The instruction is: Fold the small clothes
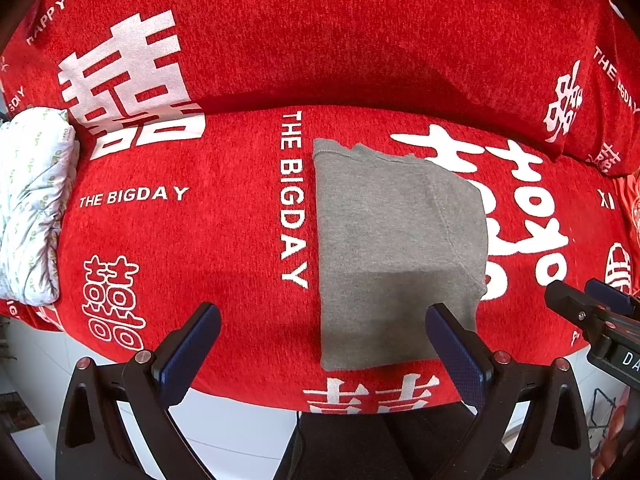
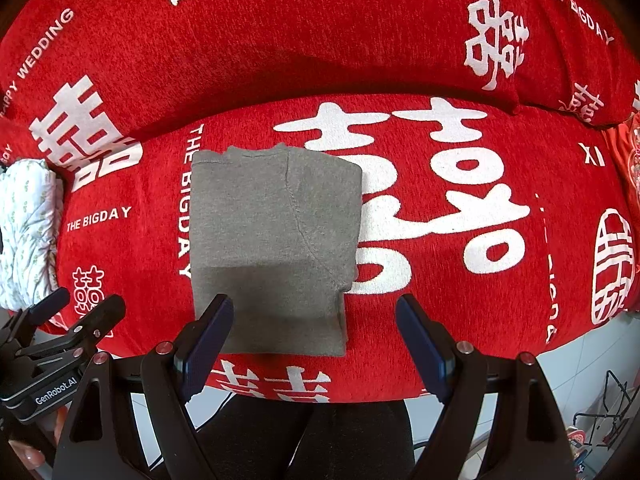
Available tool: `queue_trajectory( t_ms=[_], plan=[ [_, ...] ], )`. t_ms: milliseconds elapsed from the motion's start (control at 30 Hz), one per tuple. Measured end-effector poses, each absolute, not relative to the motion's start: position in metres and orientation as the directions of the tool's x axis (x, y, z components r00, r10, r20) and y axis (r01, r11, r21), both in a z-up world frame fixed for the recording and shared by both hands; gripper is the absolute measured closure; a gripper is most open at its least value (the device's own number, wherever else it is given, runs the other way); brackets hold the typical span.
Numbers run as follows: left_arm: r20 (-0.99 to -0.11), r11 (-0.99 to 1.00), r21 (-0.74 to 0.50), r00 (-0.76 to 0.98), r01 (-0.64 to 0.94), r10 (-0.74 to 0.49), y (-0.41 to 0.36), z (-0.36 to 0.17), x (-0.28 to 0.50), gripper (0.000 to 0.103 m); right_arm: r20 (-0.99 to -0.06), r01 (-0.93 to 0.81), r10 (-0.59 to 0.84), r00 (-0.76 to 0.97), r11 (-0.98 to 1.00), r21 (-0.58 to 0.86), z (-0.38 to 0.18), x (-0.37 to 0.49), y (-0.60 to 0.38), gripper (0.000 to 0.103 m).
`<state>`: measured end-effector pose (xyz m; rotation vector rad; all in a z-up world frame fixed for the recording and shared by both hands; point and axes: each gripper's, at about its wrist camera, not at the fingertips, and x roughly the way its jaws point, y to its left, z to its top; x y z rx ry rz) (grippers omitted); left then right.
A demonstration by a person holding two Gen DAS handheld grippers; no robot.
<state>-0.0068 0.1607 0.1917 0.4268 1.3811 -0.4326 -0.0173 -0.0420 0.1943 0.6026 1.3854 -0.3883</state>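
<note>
A grey garment lies folded into a flat rectangle on the red cover, with a curved seam running down its right side. My left gripper hovers above the garment's near left edge, open, with nothing between its blue pads. In the right wrist view the same grey garment lies under my right gripper, which is open and empty above the garment's near edge. The right gripper also shows at the edge of the left wrist view, and the left gripper shows low at the left of the right wrist view.
The red cover with white lettering drapes a seat and its backrest. A white patterned bundle of cloth lies at the left end. A red patterned cushion sits at the right. White floor shows below the seat's front edge.
</note>
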Motion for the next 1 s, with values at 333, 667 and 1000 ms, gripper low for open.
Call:
queue_trajectory(
  t_ms=[333, 667, 1000],
  plan=[
    [-0.99, 0.849, 0.036, 0.137, 0.527, -0.042, 0.1605, 0.1921, -0.0068, 0.001, -0.983, 0.6, 0.09, 0.16, 0.782, 0.169, 0.1947, -0.0218, -0.0373, 0.018],
    [-0.989, 0.849, 0.043, 0.145, 0.526, -0.04, 0.1601, 0.193, -0.0092, 0.001, -0.983, 0.598, 0.09, 0.16, 0.783, 0.169, 0.1946, -0.0208, -0.0379, 0.018],
    [-0.987, 0.846, 0.052, 0.157, 0.531, -0.038, 0.1584, 0.1959, -0.0088, 0.001, -0.983, 0.6, 0.091, 0.16, 0.782, 0.17, 0.1949, -0.0206, -0.037, 0.018]
  ],
)
